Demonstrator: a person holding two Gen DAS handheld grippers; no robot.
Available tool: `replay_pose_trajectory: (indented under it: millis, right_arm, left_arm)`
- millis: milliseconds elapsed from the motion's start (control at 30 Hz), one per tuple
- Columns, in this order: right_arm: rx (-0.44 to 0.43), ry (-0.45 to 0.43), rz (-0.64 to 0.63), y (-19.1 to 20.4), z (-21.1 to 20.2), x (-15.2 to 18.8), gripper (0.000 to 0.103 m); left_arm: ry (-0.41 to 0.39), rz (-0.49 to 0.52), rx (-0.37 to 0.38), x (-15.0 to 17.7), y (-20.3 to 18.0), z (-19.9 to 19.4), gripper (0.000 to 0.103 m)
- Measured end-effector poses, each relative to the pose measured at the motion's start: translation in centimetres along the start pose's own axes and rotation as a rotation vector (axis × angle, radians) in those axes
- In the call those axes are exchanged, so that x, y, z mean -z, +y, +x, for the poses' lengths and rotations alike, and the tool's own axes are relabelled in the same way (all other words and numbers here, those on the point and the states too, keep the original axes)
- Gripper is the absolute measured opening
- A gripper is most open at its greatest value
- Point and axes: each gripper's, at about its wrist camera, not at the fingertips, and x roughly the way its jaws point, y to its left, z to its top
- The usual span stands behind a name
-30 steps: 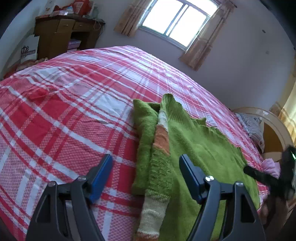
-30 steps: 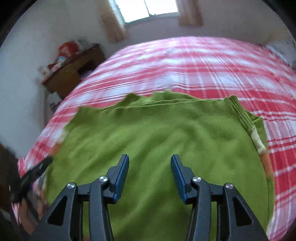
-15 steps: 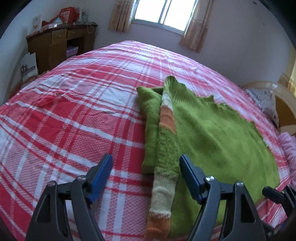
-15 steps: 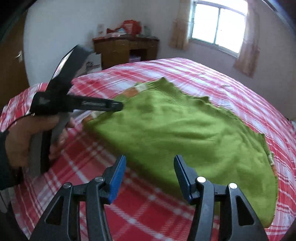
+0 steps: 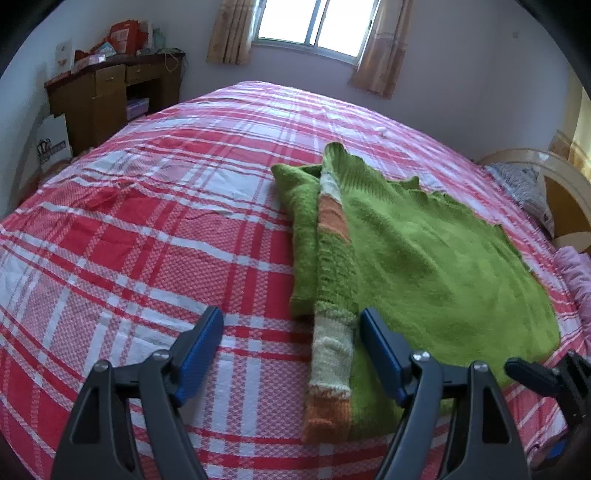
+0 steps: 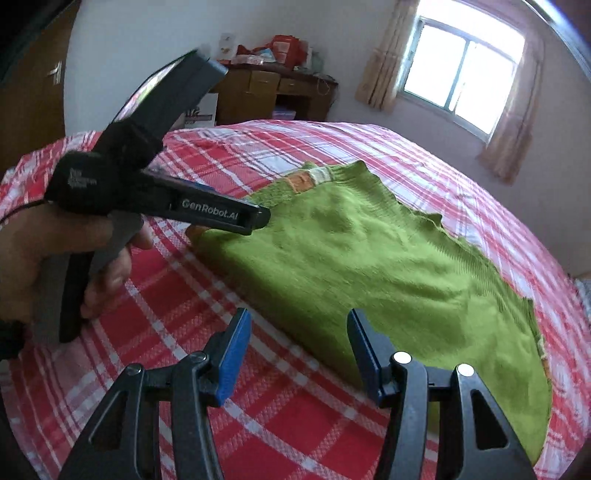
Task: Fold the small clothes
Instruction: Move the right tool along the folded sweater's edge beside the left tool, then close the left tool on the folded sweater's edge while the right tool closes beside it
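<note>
A green knitted sweater (image 5: 436, 266) lies flat on the red plaid bed, with an orange-and-cream striped sleeve (image 5: 330, 332) folded along its left side. My left gripper (image 5: 291, 347) is open and empty, just above the sleeve's near end. My right gripper (image 6: 299, 350) is open and empty, over the sweater's (image 6: 362, 266) near edge. The right wrist view also shows the left gripper (image 6: 255, 218) held in a hand at the sweater's left corner. The right gripper's tip (image 5: 524, 369) shows at the left wrist view's lower right.
The red-and-white plaid bedspread (image 5: 147, 240) covers a large bed. A wooden desk (image 5: 110, 96) with clutter stands at the far left wall. A window (image 5: 314, 22) with curtains is behind. A headboard and pillow (image 5: 528, 184) are at the right.
Both grippers have pulled back from the sweater toward the bed's near edge. The right wrist view swung round, so it now shows the left gripper and hand. The sweater lies still.
</note>
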Motion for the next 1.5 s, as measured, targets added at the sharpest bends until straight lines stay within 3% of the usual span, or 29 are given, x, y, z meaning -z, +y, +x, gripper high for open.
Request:
replay_pose_trajectory:
  millis: [300, 433, 667, 900, 1100, 1300, 1367, 1500]
  right_arm:
    - [0.039, -0.007, -0.116, 3.3, 1.2, -0.6, 0.056]
    - [0.065, -0.012, -0.162, 4.4, 1.4, -0.8, 0.056]
    - [0.104, -0.026, -0.219, 5.8, 2.2, -2.0, 0.056]
    - [0.125, -0.031, -0.237, 7.2, 3.3, -3.6, 0.055]
    - [0.134, -0.017, -0.244, 7.8, 3.9, -3.7, 0.055]
    - [0.106, -0.009, -0.214, 7.7, 3.9, -4.1, 0.055]
    - [0.092, -0.004, -0.202, 7.3, 4.2, -4.2, 0.055]
    - [0.065, 0.003, -0.180, 7.0, 4.3, -4.3, 0.055]
  left_arm:
    - [0.004, 0.000, 0.037, -0.5, 0.5, -0.4, 0.083]
    - [-0.012, -0.035, 0.017, -1.3, 2.6, -0.7, 0.092]
    - [-0.014, -0.107, 0.101, -3.3, 5.4, -0.4, 0.092]
    - [0.038, -0.088, 0.211, -6.0, 4.1, 1.9, 0.092]
    - [0.090, -0.002, 0.258, -7.9, 2.2, 4.6, 0.084]
    - [0.133, 0.045, 0.244, -8.6, 1.3, 6.4, 0.081]
    - [0.137, 0.031, 0.254, -8.9, 1.4, 6.8, 0.076]
    - [0.141, 0.016, 0.285, -9.5, 1.8, 7.5, 0.052]
